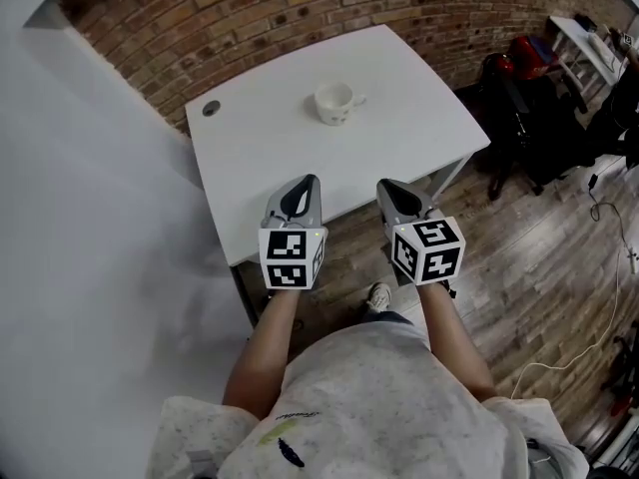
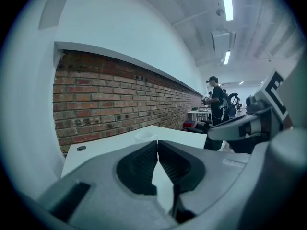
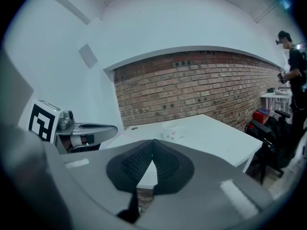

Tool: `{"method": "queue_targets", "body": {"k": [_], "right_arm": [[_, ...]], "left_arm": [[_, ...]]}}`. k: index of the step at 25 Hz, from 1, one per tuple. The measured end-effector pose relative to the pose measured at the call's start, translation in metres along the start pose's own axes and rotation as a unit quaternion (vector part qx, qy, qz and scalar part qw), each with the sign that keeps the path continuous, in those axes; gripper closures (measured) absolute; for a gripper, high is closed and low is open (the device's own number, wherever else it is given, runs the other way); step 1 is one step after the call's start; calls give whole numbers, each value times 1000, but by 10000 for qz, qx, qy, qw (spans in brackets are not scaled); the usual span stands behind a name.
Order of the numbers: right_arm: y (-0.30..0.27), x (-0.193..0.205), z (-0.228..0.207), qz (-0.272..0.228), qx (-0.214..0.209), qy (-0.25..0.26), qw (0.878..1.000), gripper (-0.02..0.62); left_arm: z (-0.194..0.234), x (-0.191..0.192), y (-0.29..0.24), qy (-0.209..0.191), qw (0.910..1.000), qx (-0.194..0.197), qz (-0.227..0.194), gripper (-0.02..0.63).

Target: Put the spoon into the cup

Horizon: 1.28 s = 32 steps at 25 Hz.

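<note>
A white cup (image 1: 333, 103) with a small print stands upright toward the back of the white table (image 1: 399, 143); it also shows small in the left gripper view as the cup (image 2: 145, 137) and in the right gripper view as the cup (image 3: 172, 131). No spoon shows in any view. My left gripper (image 1: 313, 181) and right gripper (image 1: 383, 184) hover side by side over the table's front edge, well short of the cup. The left gripper (image 2: 158, 142) has its jaws closed together with nothing between them, and so does the right gripper (image 3: 152, 141).
A round cable hole (image 1: 211, 108) sits at the table's back left corner. A brick wall (image 1: 300, 8) runs behind the table and a white wall (image 1: 90, 218) stands at the left. Dark chairs and bags (image 1: 519, 78) crowd the right, with a person (image 2: 217, 99) standing farther off.
</note>
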State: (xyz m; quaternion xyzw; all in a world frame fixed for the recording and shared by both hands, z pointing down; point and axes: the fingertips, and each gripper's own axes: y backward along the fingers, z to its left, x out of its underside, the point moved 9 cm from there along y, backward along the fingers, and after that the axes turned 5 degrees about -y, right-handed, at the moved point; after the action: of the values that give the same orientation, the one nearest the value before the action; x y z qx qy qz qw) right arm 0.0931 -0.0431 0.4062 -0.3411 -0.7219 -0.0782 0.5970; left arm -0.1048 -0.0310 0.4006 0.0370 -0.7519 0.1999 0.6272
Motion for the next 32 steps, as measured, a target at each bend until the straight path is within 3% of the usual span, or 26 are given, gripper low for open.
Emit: {"method": "queue_targets", "body": {"k": [17,32], "right_arm": [[-58,-46,-97,96,-522,-73,9986,586],[-110,-62,-104,187,-606,-6,9980,586]], "left_arm": [[-7,-41,-101,-109,9986,-500,128,601],[29,-44,-150,-94,9986,-484,210,601]]}}
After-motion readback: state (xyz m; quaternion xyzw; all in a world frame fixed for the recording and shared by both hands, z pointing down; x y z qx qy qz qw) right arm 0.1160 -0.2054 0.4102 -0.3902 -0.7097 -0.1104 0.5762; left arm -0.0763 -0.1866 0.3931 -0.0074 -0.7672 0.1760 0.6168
